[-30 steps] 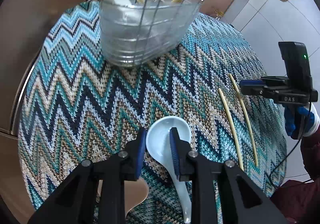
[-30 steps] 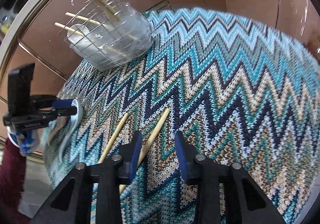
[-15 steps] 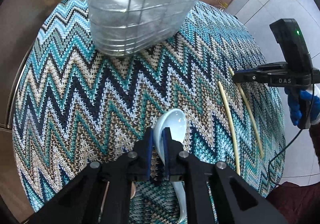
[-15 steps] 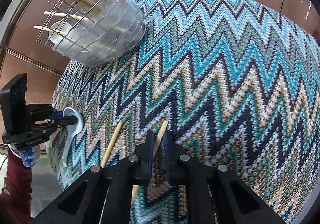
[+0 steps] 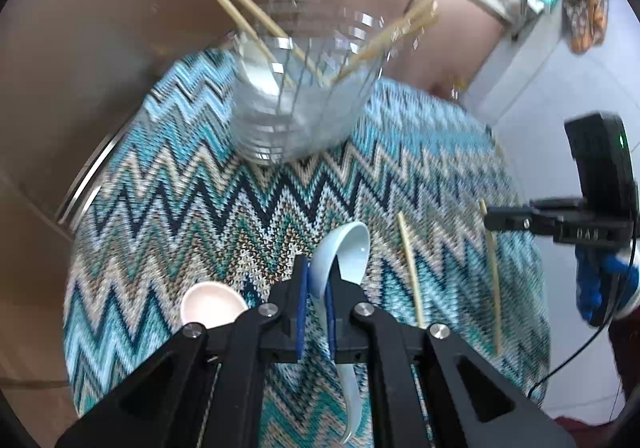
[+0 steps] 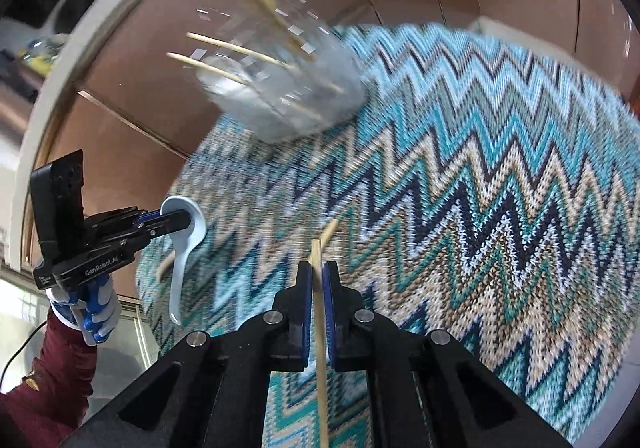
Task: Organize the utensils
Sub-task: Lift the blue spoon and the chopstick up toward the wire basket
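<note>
My left gripper (image 5: 316,280) is shut on a pale blue ceramic spoon (image 5: 348,252) and holds it lifted above the zigzag cloth; the spoon also shows in the right wrist view (image 6: 182,244). My right gripper (image 6: 318,280) is shut on a cream chopstick (image 6: 318,312), raised off the cloth. A second chopstick (image 5: 410,268) lies on the cloth. The wire utensil basket (image 5: 300,103) stands at the far side, holding several chopsticks and a white spoon.
A pinkish spoon (image 5: 212,308) lies on the cloth (image 5: 180,199) left of my left gripper. The right gripper appears in the left view (image 5: 496,219). Brown cabinet panels rise behind the basket. The table edge drops to a tiled floor on the right.
Both grippers closed on their items and have lifted them: the spoon and one chopstick are now off the cloth. Both views have tilted up toward the basket.
</note>
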The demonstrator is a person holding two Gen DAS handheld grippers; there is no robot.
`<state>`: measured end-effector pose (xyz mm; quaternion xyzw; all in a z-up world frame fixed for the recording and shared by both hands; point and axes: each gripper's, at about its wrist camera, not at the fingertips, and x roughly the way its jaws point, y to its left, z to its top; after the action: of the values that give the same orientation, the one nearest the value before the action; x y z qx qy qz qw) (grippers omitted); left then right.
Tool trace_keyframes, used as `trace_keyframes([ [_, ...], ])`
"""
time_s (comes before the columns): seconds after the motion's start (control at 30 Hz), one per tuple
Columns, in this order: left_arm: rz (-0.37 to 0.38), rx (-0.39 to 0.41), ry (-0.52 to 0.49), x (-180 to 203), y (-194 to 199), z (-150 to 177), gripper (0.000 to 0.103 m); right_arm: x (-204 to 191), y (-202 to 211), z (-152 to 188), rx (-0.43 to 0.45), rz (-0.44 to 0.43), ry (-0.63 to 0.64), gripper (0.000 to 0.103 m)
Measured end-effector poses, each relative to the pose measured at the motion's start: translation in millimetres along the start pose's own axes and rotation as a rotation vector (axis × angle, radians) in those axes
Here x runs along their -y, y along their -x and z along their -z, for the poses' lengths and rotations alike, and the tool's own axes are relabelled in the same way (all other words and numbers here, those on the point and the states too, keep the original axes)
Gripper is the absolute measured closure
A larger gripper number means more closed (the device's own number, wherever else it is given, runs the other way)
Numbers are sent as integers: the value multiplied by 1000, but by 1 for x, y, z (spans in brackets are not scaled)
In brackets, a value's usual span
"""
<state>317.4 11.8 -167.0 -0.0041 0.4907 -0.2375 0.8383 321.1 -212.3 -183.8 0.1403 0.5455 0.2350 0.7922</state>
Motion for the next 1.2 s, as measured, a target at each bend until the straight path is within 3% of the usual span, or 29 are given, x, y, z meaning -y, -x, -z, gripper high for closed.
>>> trace_keyframes([
  [0.3, -70, 212, 25, 23, 91, 28, 96, -58, 63, 32, 195, -5, 114, 97],
  [0.6, -117, 409, 56, 44, 159, 6, 96, -95, 122, 28, 374, -14, 213, 97],
  [0.93, -154, 605, 118, 52, 156, -78, 96, -116, 169, -45, 618, -6, 311, 97],
  [1.2, -216, 805, 199, 50, 115, -148, 96, -112, 158, -105, 741, 54, 351, 97],
])
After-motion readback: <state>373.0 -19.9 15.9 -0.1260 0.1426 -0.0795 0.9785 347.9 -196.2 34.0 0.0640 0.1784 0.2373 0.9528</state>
